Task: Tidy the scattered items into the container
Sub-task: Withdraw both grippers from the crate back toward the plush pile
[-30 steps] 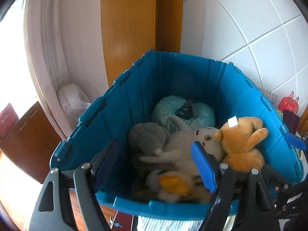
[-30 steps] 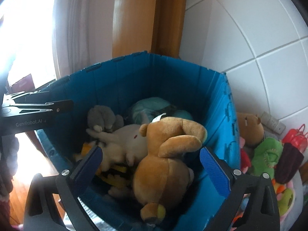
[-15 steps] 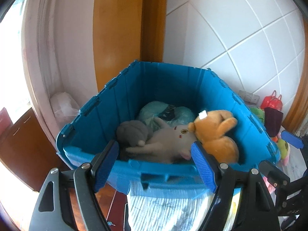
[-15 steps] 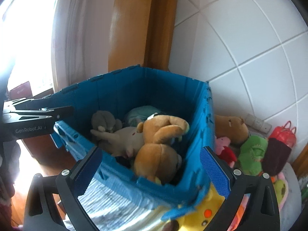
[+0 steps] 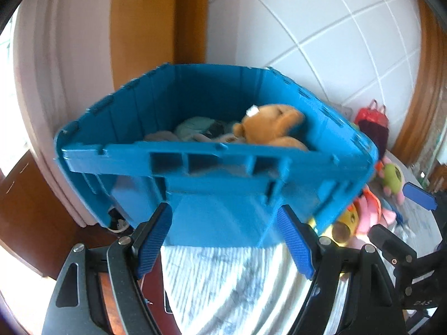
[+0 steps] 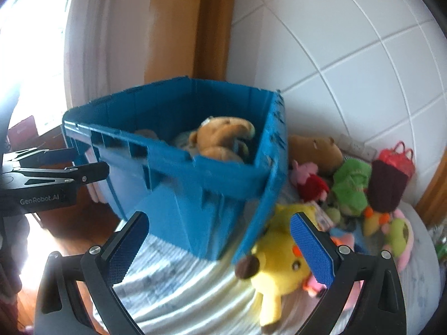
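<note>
A blue plastic crate (image 5: 223, 164) (image 6: 195, 176) stands on a striped bed cover and holds several plush toys, a tan bear (image 5: 273, 128) (image 6: 223, 136) on top. My left gripper (image 5: 223, 240) is open and empty, just in front of the crate's near wall. My right gripper (image 6: 220, 243) is open and empty, near the crate's right corner and above a yellow plush (image 6: 279, 259). Loose toys lie right of the crate: a brown plush (image 6: 315, 148), a green plush (image 6: 349, 187), a pink and red plush (image 6: 310, 178).
A white tiled wall (image 6: 349, 55) is behind the toys. A wooden door frame (image 5: 159, 28) and curtain (image 5: 64, 55) stand behind the crate. A dark red bag (image 6: 391, 178) sits at the far right. Wooden floor (image 5: 33, 217) lies left of the bed.
Both grippers have pulled back and dropped from over the crate to below its rim. The crate now looks farther away, its outer wall and the loose toys have come into view.
</note>
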`<state>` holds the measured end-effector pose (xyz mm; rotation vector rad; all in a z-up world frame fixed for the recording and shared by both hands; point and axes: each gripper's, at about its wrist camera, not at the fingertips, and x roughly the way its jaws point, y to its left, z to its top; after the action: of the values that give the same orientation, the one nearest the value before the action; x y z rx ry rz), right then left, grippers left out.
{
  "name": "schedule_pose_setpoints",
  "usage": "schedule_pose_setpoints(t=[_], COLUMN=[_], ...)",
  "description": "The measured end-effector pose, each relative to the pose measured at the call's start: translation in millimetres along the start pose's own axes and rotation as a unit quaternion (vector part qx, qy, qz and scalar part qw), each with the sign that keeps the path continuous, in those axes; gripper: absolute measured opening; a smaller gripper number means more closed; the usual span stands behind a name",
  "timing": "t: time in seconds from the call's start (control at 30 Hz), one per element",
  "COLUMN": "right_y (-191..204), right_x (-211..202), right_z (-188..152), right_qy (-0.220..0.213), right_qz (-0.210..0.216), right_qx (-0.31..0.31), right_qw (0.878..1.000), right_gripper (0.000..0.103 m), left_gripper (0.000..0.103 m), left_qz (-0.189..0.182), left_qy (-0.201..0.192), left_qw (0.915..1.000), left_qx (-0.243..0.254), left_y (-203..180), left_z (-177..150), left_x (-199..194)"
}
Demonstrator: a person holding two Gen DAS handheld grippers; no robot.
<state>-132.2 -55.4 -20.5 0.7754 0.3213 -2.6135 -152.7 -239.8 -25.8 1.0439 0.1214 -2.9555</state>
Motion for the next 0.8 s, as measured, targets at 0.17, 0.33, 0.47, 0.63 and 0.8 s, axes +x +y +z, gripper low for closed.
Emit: schedule_pose_setpoints(t=[0.17, 0.33, 0.47, 0.63, 0.8], right_y=[-14.3, -32.3, -53.1, -86.2, -126.9], right_x=[-11.2, -21.5, -27.9, -35.8, -45.8], right_z=[-23.1, -46.8, -59.9, -67.4, -76.5], right_qy=[0.018, 0.043, 0.051, 0.053, 0.051], right_qz=[-0.024, -0.056, -0.071, -0.075, -0.075], right_qx=[0.024, 0.042, 0.056, 0.063, 0.070], right_qw=[0.999, 0.997, 0.995, 0.994, 0.993], right_gripper=[0.102, 0.102, 0.102, 0.102, 0.103], left_gripper=[0.078, 0.078, 0.078, 0.078, 0.078], left_qz=[-0.036, -0.067, -0.071, -0.070, -0.072], left_qy=[0.012, 0.031, 0.039, 0.038, 0.048], left_qw=[0.9990, 0.9962, 0.9951, 0.9948, 0.9936], left_qx=[0.021, 0.048, 0.057, 0.063, 0.073], left_y=[-27.3, -59.7, -84.3, -123.6, -169.1], left_z=[-12.2, -27.3, -28.6, -26.0, -29.5], left_x=[1.7, 9.3, 12.9, 14.9, 18.6])
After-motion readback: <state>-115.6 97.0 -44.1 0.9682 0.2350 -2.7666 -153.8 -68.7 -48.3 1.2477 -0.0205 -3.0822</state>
